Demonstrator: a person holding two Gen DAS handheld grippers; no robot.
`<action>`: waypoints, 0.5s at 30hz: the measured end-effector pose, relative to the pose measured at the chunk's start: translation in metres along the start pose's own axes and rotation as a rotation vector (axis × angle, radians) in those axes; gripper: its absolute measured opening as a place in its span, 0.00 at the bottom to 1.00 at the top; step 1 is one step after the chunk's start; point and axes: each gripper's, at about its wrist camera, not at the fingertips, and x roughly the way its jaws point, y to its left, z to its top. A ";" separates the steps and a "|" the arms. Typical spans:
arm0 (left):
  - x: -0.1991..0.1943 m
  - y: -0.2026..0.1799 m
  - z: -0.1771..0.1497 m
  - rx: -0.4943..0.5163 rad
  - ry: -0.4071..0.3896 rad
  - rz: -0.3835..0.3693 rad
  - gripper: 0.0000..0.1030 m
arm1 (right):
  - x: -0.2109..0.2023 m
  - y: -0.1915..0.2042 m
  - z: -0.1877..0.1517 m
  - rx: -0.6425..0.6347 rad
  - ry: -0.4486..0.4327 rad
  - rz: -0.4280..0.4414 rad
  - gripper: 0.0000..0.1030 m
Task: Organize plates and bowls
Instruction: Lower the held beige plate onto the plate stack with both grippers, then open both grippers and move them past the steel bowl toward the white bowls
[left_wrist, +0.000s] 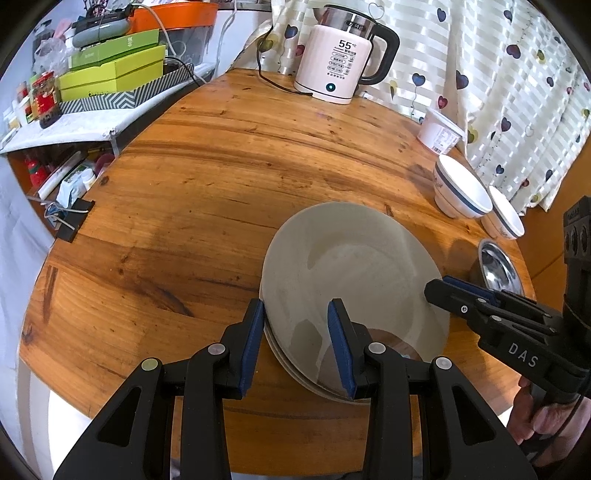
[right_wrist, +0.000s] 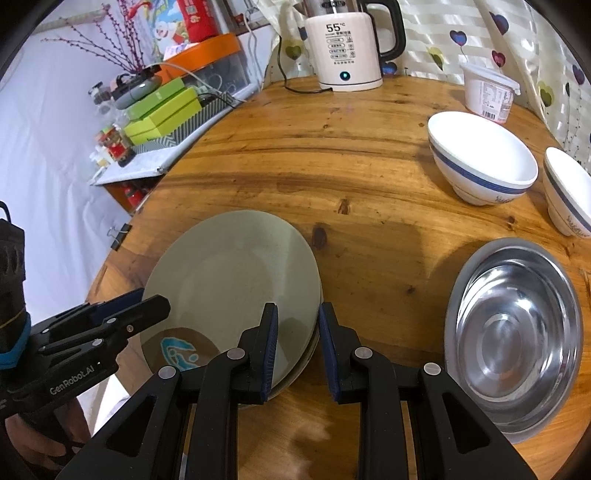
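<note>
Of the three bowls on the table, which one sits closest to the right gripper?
The steel bowl, just beside the right gripper; both white blue-banded bowls stand farther back.

A big round wooden table (left_wrist: 229, 177) fills the middle. On its far side stands a kettle (left_wrist: 338, 62) and a white tub (right_wrist: 487, 94). A pale curtain with hearts (left_wrist: 509, 92) hangs far right. Far left, a shelf (left_wrist: 66, 129) holds green boxes (left_wrist: 114, 70).
</note>
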 end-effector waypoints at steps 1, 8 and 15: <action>0.000 0.001 0.001 -0.005 0.002 -0.006 0.36 | 0.000 0.000 -0.001 0.001 -0.001 0.003 0.22; -0.007 0.010 0.005 -0.027 -0.016 -0.020 0.36 | -0.011 -0.009 0.003 0.019 -0.023 0.018 0.22; -0.014 0.011 0.011 -0.035 -0.038 -0.012 0.36 | -0.028 -0.015 0.006 0.018 -0.048 0.055 0.22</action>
